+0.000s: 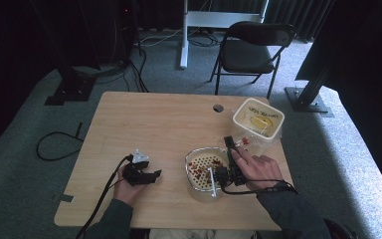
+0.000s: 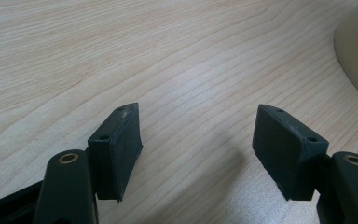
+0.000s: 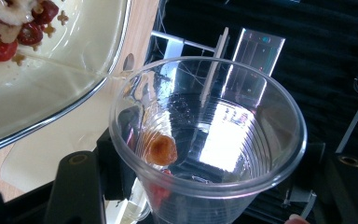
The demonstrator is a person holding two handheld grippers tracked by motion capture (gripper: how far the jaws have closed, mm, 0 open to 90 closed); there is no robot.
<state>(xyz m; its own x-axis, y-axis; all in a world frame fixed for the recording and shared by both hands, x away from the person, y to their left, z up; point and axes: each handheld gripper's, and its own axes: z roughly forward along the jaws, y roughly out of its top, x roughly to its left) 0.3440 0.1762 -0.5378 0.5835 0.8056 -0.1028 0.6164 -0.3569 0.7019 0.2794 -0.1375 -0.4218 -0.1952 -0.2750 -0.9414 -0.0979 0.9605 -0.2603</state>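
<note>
While the right gripper (image 1: 233, 149) clamps its jaws on the ribbed wall of a clear plastic cup (image 3: 207, 140), it holds the cup tipped on its side beside the clear round bowl of red and pale pieces (image 1: 205, 168), which looks like the posture for emptying it, and a single orange-brown morsel (image 3: 161, 149) clings to the inside wall. At the near left, the left gripper (image 1: 146, 175) rests idle on the bare pale wooden table (image 1: 144, 119), its jaws parted around nothing, apparently kept clear of the work. Just beyond the bowl, at the far right, stands a cream square tub with yellowish contents (image 1: 257, 119).
</note>
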